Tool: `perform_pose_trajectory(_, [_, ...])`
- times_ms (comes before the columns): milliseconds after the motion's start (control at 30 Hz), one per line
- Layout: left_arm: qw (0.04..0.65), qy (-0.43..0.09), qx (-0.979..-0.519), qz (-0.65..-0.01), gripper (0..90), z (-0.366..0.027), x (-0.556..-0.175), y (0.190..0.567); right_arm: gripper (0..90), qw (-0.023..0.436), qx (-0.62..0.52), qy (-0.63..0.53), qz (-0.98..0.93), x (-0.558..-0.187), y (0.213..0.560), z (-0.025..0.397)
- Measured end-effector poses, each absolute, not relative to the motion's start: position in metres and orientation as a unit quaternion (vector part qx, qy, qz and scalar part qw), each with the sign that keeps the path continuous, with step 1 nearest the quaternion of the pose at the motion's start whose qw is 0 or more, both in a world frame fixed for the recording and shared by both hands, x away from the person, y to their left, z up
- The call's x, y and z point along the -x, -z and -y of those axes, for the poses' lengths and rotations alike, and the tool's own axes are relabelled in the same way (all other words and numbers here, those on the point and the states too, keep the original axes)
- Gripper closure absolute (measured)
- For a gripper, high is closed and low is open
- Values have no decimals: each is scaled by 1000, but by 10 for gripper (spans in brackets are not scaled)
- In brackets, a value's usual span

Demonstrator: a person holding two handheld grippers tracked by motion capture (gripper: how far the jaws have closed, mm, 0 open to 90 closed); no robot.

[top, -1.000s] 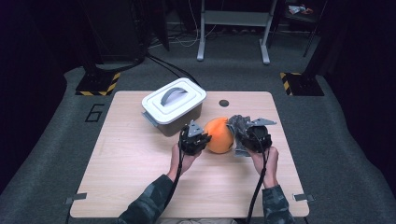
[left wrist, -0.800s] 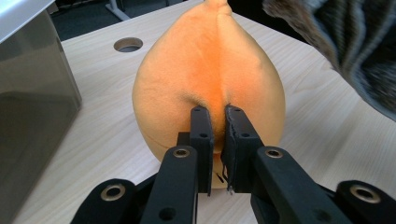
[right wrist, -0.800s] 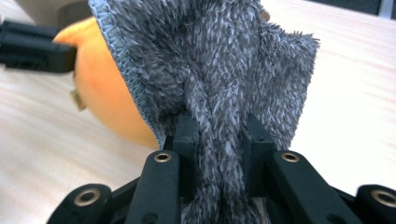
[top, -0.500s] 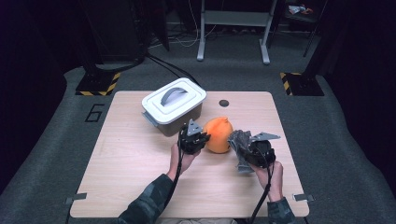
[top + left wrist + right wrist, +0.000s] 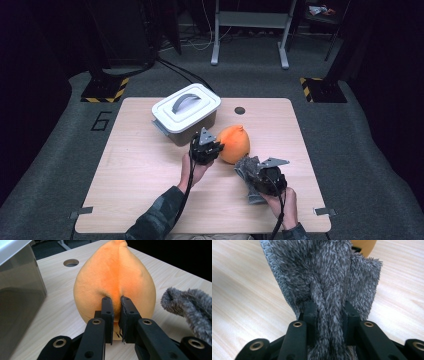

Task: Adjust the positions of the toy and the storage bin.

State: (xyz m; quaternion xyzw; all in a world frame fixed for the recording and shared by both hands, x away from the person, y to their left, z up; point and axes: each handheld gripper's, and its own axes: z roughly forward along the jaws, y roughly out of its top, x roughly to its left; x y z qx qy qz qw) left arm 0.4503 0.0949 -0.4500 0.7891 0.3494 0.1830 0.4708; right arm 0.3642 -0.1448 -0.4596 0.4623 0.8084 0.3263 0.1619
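the right gripper [image 5: 248,170], with the grey cloth [image 5: 245,167] pinched in its jaws, is now drawn back from the orange plush fruit [image 5: 234,144] toward the person's edge of the desk [image 5: 125,200]. a second ago it sat right against the fruit's far right side; now it lies lower and apart, the cloth just short of the fruit.

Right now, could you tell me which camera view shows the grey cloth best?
The right gripper view: the grey cloth shows its pile, clamped between the jaws. The left gripper view catches one end; the high view shows it small.
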Motion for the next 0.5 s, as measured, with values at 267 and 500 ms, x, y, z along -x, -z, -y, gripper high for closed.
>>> perform_pose_trajectory(267, [470,-181,-790,-350,820,-95,-450,450,701,135,-439,-323,-828,-348,475,131])
perform_pose_trajectory(500, [468,-184,-791,-348,819,-96,-450,450,694,109,-417,-323,-842,-336,487,113])
